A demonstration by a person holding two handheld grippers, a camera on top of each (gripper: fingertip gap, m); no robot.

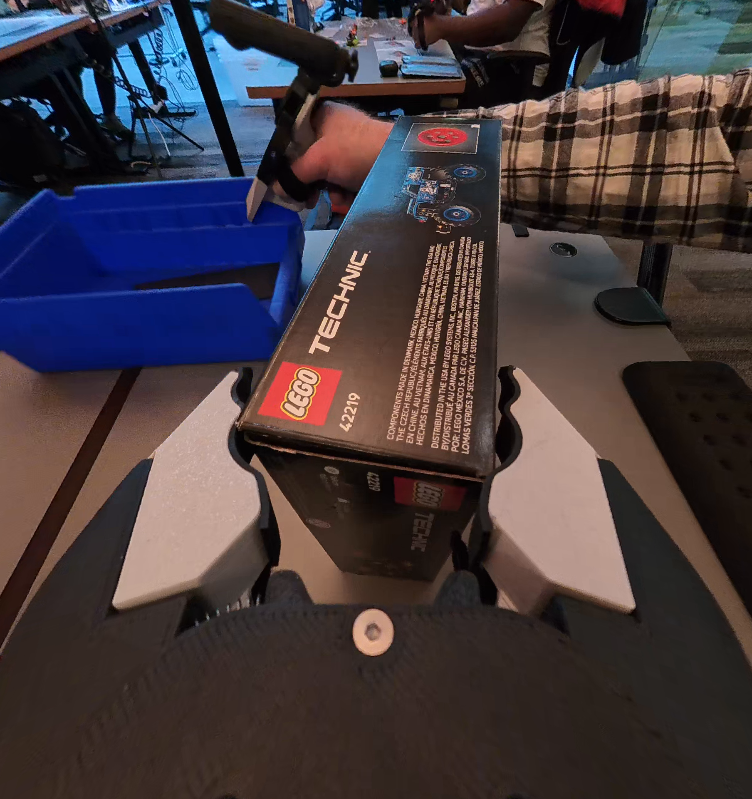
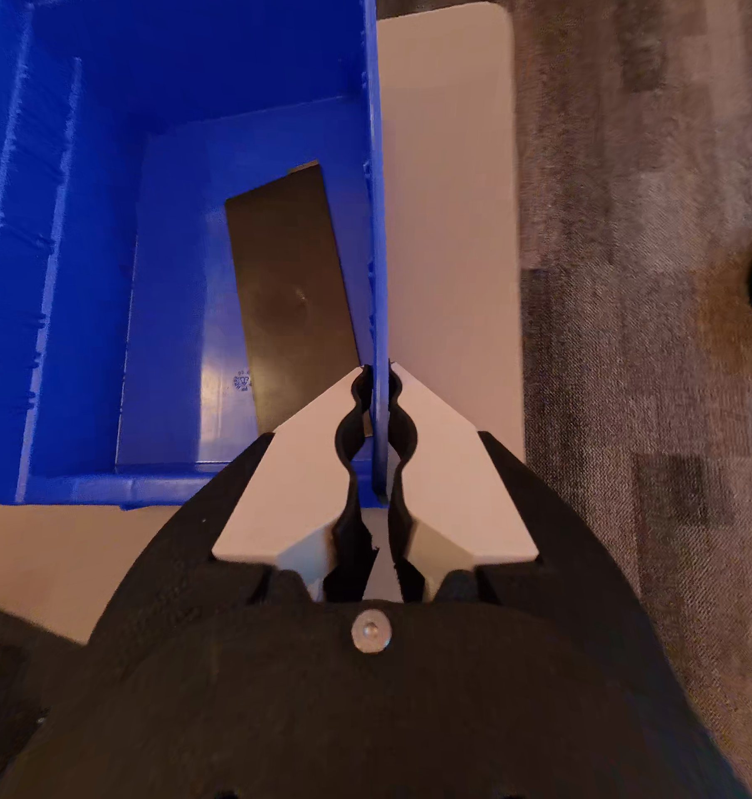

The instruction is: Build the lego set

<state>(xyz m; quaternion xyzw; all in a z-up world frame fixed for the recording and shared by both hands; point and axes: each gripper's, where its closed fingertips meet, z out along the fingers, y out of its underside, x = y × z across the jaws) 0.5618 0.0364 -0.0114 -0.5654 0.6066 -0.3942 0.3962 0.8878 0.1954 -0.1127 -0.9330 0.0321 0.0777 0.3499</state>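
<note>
Left gripper [image 1: 368, 415] clamped the long black cardboard lego box [image 1: 391, 302], which stood on the pale table [image 1: 560, 389]; at ten o'clock, right gripper [image 2: 380, 372] pinched the blue plastic bin's [image 2: 84, 259] wall.

Left gripper [image 1: 368, 415] fingers spread wide around a grasp, right gripper [image 2: 378, 376] fingers pinched nearly together.

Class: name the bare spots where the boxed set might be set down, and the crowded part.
Bare tabletop lies right of the box, before the black mat. The blue bin floor is free beside a dark sheet. Crowded where bin meets box.
</note>
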